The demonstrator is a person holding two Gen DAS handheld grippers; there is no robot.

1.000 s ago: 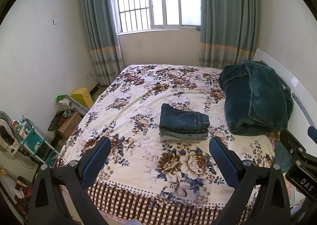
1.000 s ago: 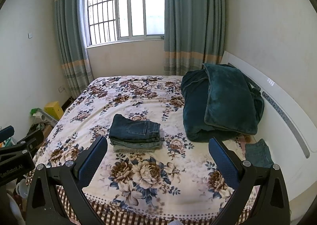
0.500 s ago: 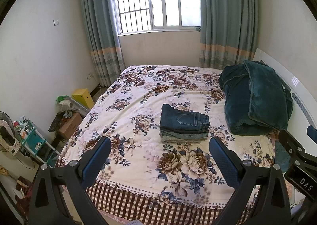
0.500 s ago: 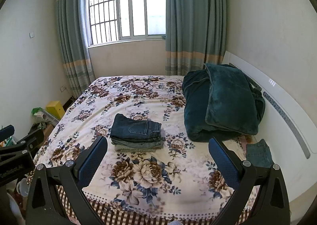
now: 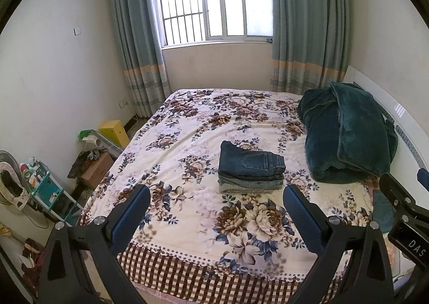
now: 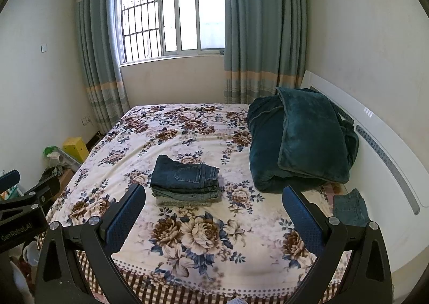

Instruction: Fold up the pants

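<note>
Two grippers, left gripper [image 5: 215, 211] and right gripper [image 6: 213, 210], both with jaws spread wide and holding nothing, held back off the foot of the bed [image 5: 187, 223]. Stack of folded jeans [image 6: 186, 179] sits mid-bed, squared up, probably the done pile. One more denim piece [image 6: 350, 207] lies at the headboard side beside the teal blanket [image 6: 300, 140], likely next up. No containers on the bed; yellow box [image 5: 114, 132] on the floor, contents not visible.
</note>
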